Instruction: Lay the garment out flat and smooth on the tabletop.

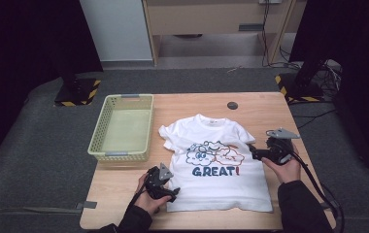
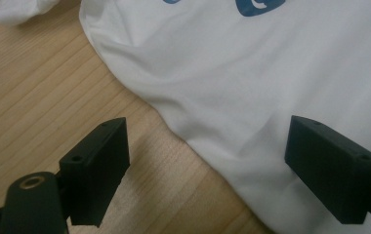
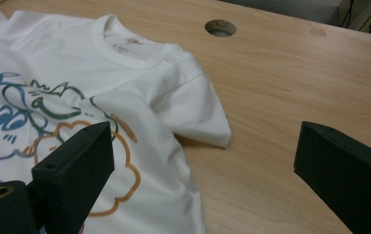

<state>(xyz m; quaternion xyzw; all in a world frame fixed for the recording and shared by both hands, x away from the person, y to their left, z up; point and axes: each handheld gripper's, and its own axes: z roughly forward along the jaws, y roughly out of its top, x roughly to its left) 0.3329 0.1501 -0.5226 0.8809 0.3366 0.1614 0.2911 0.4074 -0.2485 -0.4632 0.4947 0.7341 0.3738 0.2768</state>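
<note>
A white T-shirt (image 1: 210, 188) with cloud cartoons and the word "GREAT!" lies flat, front up, on the wooden table (image 1: 119, 182). My left gripper (image 1: 174, 193) stands open at the shirt's lower left corner. In the left gripper view the shirt (image 2: 252, 63) has its side edge running between the wide jaws of the left gripper (image 2: 208, 130), and nothing is pinched. My right gripper (image 1: 256, 153) is open beside the shirt's right sleeve. In the right gripper view the shirt (image 3: 76, 63) has its short sleeve tip lying between the spread jaws of the right gripper (image 3: 205, 134), untouched.
A pale green plastic basket (image 1: 97, 131) stands empty at the table's left, close to the shirt's left sleeve. A round cable hole (image 1: 232, 105) sits near the far edge, beyond the collar. Bare wood lies right of the sleeve (image 3: 291, 83).
</note>
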